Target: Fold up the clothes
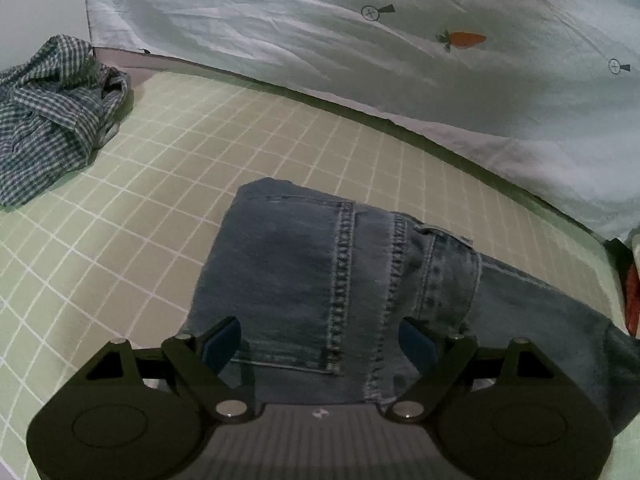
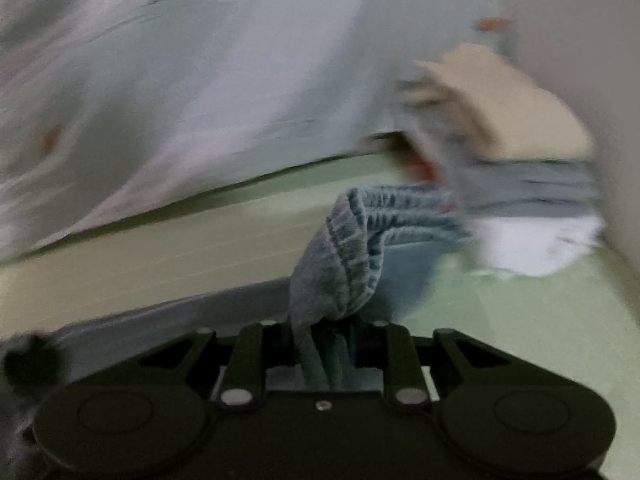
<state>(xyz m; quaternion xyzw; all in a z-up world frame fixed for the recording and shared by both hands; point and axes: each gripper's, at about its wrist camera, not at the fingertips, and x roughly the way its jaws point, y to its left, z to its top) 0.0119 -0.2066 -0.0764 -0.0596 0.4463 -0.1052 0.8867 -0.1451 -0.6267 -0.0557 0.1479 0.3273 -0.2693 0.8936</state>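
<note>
Jeans lie folded on the green grid sheet, under the wide-spread left gripper; the right gripper clamps their bunched denim at 6 o'clock.

Dim, soft indoor light; sharp left view, heavily motion-smeared right view, fisheye bending and dark corners.

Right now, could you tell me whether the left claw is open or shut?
Open. In the left wrist view the left claw has its blue pads spread wide over the jeans, gripping nothing.
</note>
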